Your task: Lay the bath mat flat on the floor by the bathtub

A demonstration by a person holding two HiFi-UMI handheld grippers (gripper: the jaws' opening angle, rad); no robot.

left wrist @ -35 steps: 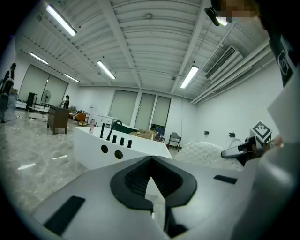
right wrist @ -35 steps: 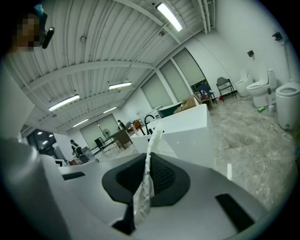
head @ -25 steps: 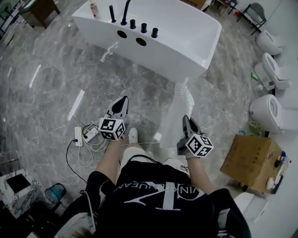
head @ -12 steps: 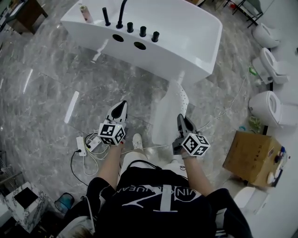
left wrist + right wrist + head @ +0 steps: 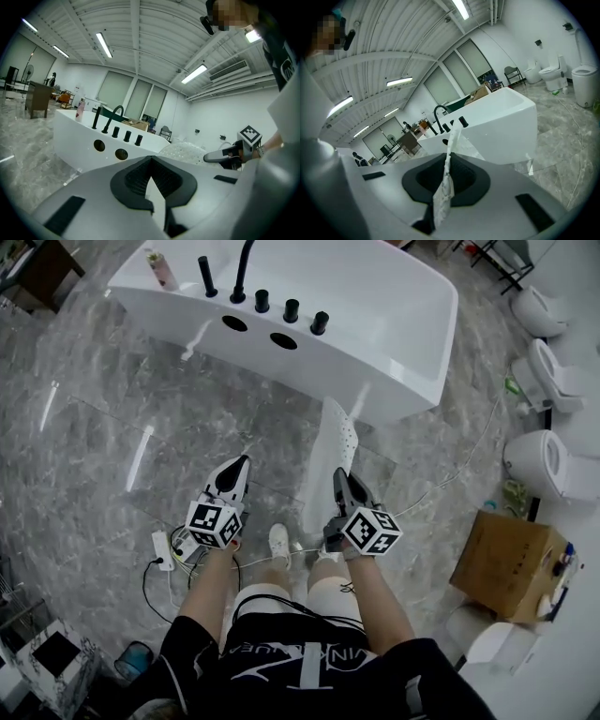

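right tool [image 5: 340,476] pinches bath mat [image 5: 337,432] near bathtub [image 5: 309,367].

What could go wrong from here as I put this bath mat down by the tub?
1. Only the right gripper pinches the bath mat, by one edge. The left gripper is shut and empty, so the mat may fold or land creased rather than flat.
2. A power strip with loose cables lies by your feet; stepping forward could snag them.
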